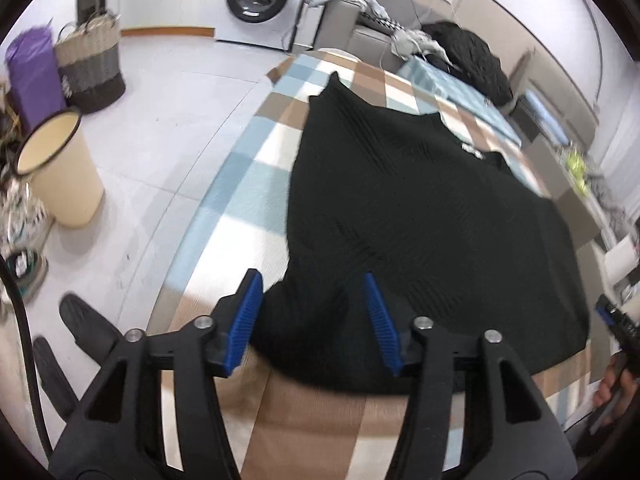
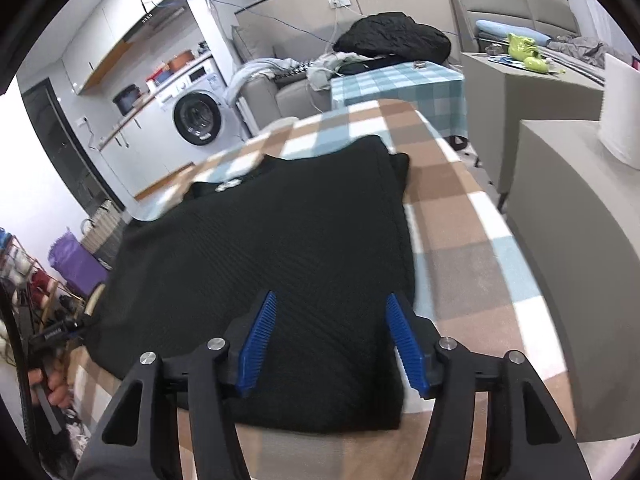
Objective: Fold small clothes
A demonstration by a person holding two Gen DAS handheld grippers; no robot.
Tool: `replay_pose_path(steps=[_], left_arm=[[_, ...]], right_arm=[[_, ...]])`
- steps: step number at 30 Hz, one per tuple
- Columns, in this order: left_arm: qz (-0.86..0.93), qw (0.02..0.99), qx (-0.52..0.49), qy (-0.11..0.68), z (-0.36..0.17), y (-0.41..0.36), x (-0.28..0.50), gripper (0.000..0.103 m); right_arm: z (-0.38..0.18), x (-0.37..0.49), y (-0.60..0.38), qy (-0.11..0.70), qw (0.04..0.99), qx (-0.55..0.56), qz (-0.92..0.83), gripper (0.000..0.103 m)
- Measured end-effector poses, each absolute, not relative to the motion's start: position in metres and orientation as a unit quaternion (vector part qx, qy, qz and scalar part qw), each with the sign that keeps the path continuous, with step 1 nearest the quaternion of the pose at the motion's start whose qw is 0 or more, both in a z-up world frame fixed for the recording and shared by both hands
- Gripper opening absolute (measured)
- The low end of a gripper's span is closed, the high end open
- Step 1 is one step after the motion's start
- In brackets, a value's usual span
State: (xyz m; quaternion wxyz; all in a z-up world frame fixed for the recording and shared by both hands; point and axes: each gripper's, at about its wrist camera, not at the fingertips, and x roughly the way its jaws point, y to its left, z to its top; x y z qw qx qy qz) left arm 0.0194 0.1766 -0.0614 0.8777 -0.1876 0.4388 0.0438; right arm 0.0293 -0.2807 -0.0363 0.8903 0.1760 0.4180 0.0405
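Black garment [image 2: 260,248] flat on checked table [image 2: 472,216]

No lettering can be read; the black garment's [image 2: 256,240] white label [image 2: 227,186] is blurred.

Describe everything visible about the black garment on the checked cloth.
The black garment is a ribbed knit, it seems, lying flat on the checked cloth with its near edge folded thick and rounded. A small white label shows near its far end. Both grippers' blue fingers stand open above its near edge, not pinching it.
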Motion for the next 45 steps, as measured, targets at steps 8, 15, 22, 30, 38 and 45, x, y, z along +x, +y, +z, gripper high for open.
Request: replay_pose_path(steps=[8, 15, 22, 30, 38, 45], left_arm=[[0.025, 0.857, -0.255, 0.447, -0.077, 0.176, -0.032, 0.054], [0.041, 0.859, -0.254, 0.443, -0.089, 0.165, -0.012, 0.054], [0.079, 0.861, -0.279, 0.417, -0.094, 0.153, 0.028, 0.02], [0.088, 0.878, -0.261, 0.392, -0.078, 0.149, 0.027, 0.015], [0.076, 0.921, -0.166, 0.344, -0.032, 0.103, 0.038, 0.014], [-0.091, 0.949, -0.036, 0.3, 0.017, -0.028, 0.078, 0.012]], right_arm=[[-0.04, 0.049, -0.251, 0.426, 0.88, 0.188, 0.095, 0.063], [-0.042, 0.055, -0.228, 0.428, 0.877, 0.177, 0.126, 0.064], [-0.041, 0.055, -0.225, 0.418, 0.883, 0.177, 0.114, 0.067], [-0.052, 0.058, -0.215, 0.438, 0.878, 0.161, 0.105, 0.067], [-0.064, 0.061, -0.221, 0.455, 0.869, 0.168, 0.103, 0.067], [-0.058, 0.053, -0.233, 0.449, 0.873, 0.171, 0.09, 0.071]])
